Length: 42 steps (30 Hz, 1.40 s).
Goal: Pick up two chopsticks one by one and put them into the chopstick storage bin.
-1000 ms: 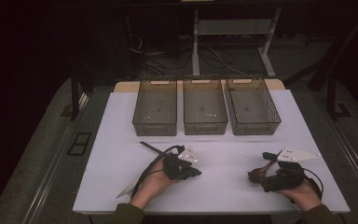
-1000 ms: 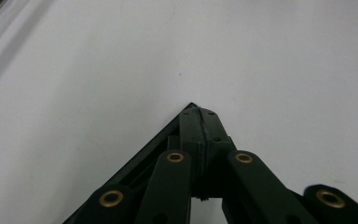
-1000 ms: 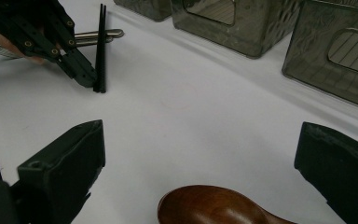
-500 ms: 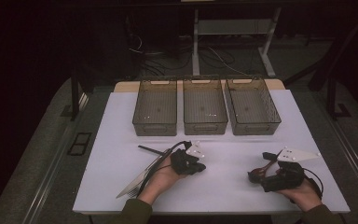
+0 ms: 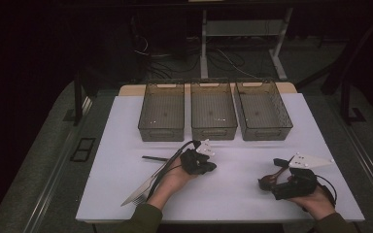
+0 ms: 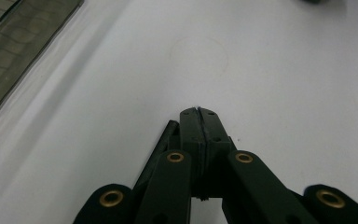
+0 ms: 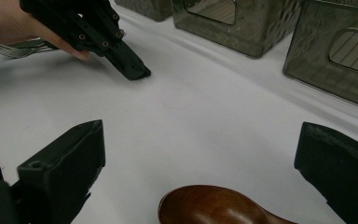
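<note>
Brown wood marks your target: the wooden spoon (image 7: 214, 207) lies on the white bench (image 5: 252, 194) at the near right, its bowl sitting between the wide-open jaws of your right tool (image 5: 274, 180) without touching either pad. To take it well, ease forward until the pads flank the neck just behind the bowl, then close squarely so it does not roll. From above, its long axis seems to run left to right, bowl toward the left, though your tool hides the handle, so I cannot tell the exact heading. Your left tool (image 5: 205, 166) rests near the bench's middle with jaws closed on nothing; a fork (image 5: 138, 194) and a dark utensil (image 5: 154, 158) lie beside that hand. Three mesh bins (image 5: 212, 114) wait at the far side.
</note>
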Each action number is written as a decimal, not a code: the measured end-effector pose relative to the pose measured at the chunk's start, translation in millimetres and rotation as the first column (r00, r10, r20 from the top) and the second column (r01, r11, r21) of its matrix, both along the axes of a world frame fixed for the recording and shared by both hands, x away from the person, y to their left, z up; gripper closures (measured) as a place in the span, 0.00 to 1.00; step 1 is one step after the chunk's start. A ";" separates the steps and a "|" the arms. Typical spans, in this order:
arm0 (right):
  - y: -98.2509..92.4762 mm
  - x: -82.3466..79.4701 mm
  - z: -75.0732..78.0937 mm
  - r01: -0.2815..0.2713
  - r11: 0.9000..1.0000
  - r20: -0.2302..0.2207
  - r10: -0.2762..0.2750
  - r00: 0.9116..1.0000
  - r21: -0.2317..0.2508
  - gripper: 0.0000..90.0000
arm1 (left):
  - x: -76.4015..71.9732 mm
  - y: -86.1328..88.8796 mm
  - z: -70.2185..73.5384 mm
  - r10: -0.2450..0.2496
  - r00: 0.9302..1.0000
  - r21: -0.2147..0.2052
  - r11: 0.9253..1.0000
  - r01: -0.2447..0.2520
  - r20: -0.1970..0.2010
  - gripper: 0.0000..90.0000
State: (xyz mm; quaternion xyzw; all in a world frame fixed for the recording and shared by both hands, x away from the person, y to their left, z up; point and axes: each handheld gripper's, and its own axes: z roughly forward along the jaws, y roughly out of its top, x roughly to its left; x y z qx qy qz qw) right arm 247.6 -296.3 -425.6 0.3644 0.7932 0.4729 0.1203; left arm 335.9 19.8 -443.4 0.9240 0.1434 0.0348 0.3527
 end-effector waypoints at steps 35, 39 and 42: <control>-1.1 -0.8 0.1 -0.004 1.000 -0.005 0.004 1.000 0.004 0.02 | 11.8 92.6 26.8 0.103 0.995 -0.080 0.992 -0.102 -0.001 0.82; -1.2 -0.9 0.0 -0.004 1.000 -0.006 0.004 1.000 0.004 0.02 | 11.0 90.2 22.9 0.083 0.997 -0.050 0.995 -0.082 0.008 0.84; -1.4 -0.9 0.1 -0.003 1.000 -0.005 0.003 1.000 0.007 0.02 | 10.7 88.4 20.9 0.064 0.998 -0.033 0.997 -0.064 0.012 0.86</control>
